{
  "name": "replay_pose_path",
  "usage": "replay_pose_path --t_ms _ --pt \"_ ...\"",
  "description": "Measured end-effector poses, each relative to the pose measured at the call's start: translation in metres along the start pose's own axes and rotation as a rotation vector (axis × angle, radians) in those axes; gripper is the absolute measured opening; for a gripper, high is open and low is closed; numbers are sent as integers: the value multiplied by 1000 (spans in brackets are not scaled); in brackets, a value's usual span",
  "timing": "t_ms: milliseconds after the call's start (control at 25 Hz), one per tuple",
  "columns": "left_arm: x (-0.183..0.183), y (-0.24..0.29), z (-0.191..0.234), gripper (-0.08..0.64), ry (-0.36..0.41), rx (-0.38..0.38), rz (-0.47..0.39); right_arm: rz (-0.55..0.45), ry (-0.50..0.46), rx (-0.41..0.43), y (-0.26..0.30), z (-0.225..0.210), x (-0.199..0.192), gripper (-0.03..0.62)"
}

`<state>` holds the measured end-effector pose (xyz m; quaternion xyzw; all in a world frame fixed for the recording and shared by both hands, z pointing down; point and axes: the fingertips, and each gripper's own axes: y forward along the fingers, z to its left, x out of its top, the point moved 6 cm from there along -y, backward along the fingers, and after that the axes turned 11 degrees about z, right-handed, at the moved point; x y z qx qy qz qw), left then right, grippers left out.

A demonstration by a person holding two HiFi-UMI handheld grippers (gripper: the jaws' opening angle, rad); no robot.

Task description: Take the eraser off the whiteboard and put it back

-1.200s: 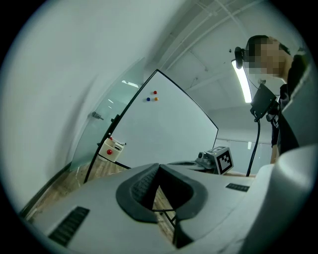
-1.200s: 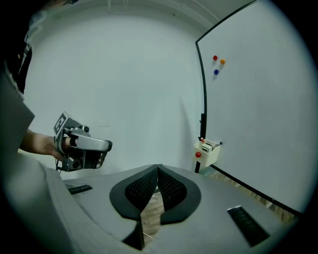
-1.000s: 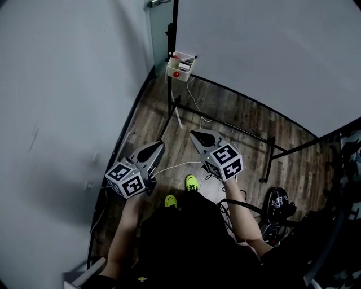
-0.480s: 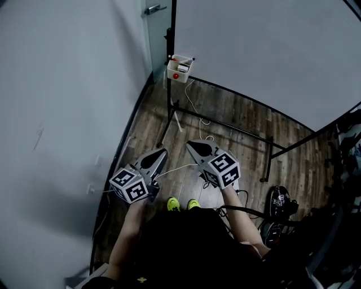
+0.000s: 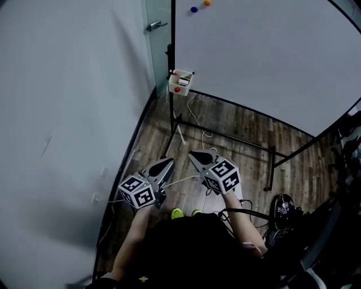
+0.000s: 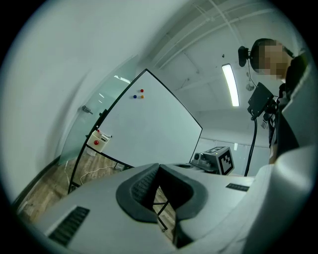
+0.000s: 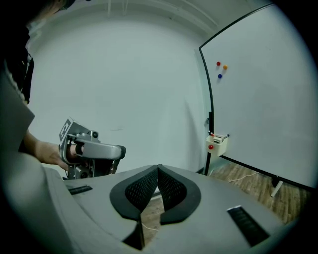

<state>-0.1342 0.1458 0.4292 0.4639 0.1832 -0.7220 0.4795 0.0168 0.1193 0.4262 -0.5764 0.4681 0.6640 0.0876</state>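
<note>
We see a smooth, matt whiteboard (image 5: 265, 56) in a black metal-looking frame (image 5: 172, 51), a white plastic box (image 5: 181, 83) at its eight o'clock, a wood-plank floor (image 5: 237, 121), and matt grey plastic on the left claw (image 5: 168, 161) and right claw (image 5: 191, 153), with black textured pads (image 7: 141, 191).

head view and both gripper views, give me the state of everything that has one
left gripper: shut, empty
right gripper: shut, empty
whiteboard: upright on its stand, no writing
white box: hung at the whiteboard's lower left corner, small items inside
magnets: stuck high on the whiteboard
</note>
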Motion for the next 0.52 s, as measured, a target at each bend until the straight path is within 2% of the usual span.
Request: replay_pose_path --t_ms 520 --pt "5 -11 -1 17 3 19 -23 -18 -35 22 4 4 17 -5"
